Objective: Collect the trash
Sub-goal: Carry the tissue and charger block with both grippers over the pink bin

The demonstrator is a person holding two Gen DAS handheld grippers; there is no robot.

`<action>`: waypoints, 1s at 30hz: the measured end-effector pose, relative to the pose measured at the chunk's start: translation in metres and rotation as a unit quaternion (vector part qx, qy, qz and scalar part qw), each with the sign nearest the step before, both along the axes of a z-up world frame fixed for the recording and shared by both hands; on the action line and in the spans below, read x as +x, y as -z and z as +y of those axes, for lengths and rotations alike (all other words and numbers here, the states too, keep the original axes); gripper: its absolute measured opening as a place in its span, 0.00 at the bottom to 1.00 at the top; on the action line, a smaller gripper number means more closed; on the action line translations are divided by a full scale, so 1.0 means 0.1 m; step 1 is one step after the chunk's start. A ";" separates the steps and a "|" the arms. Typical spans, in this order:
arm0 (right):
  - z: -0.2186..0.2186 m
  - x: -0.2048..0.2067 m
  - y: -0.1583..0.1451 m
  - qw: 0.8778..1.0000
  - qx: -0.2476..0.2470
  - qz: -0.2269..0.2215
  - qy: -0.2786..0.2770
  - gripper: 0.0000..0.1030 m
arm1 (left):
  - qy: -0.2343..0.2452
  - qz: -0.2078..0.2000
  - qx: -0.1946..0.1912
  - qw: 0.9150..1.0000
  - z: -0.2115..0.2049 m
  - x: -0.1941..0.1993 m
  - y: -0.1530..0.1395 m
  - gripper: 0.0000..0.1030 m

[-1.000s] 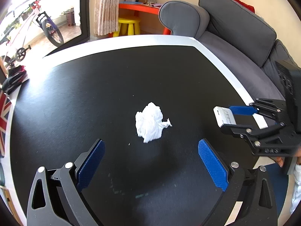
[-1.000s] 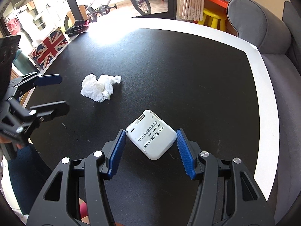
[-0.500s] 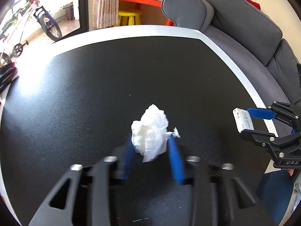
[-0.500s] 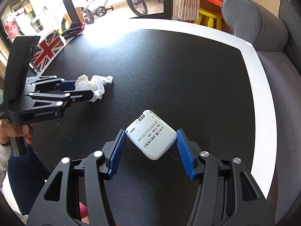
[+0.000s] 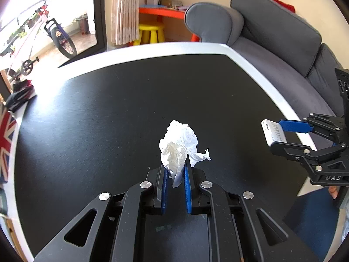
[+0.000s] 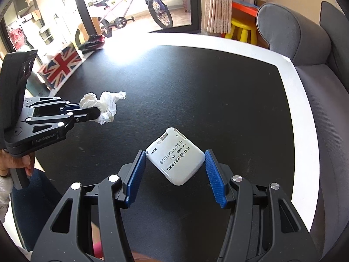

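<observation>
A crumpled white tissue [image 5: 177, 145] is pinched between the blue pads of my left gripper [image 5: 175, 170], which is shut on it above the black table [image 5: 98, 120]. From the right wrist view the same tissue [image 6: 104, 104] hangs at the tip of the left gripper [image 6: 96, 110] on the left side. My right gripper [image 6: 174, 155] holds a small white rectangular device [image 6: 175, 156] with printed numbers, its corners pressed by both blue pads. In the left wrist view that device [image 5: 273, 132] and the right gripper [image 5: 277, 134] sit at the right edge.
The table has a white border [image 6: 305, 131]. A grey sofa [image 5: 272, 39] runs along its right side. A yellow stool [image 5: 151, 31], an orange desk, a bicycle [image 6: 130, 15] and a Union Jack box [image 6: 62, 64] stand beyond. A person's hand [image 6: 15, 163] grips the left handle.
The left gripper closed from wide open onto the tissue and picked it up off the table. The right gripper kept its hold on the white device.
</observation>
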State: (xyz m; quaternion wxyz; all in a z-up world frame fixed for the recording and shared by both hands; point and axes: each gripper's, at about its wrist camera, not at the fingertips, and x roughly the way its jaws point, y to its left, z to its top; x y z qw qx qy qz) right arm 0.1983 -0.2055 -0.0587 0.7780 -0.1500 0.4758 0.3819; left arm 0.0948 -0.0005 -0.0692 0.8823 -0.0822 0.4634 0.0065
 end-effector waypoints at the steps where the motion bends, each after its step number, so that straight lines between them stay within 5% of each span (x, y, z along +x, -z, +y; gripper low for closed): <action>1: -0.01 -0.05 -0.04 1.000 0.003 -0.003 0.000 0.54 | 0.001 -0.002 0.001 1.000 -0.01 -0.03 -0.04 0.12; 16: -0.48 -1.17 -0.66 0.997 0.049 -0.048 -0.025 0.54 | 0.023 -0.044 0.008 0.999 -0.45 -1.19 -0.51 0.12; 30: -0.88 -1.95 -0.49 0.997 0.055 -0.048 -0.029 0.54 | 0.038 -0.049 -0.001 0.998 -0.81 -1.83 -0.31 0.12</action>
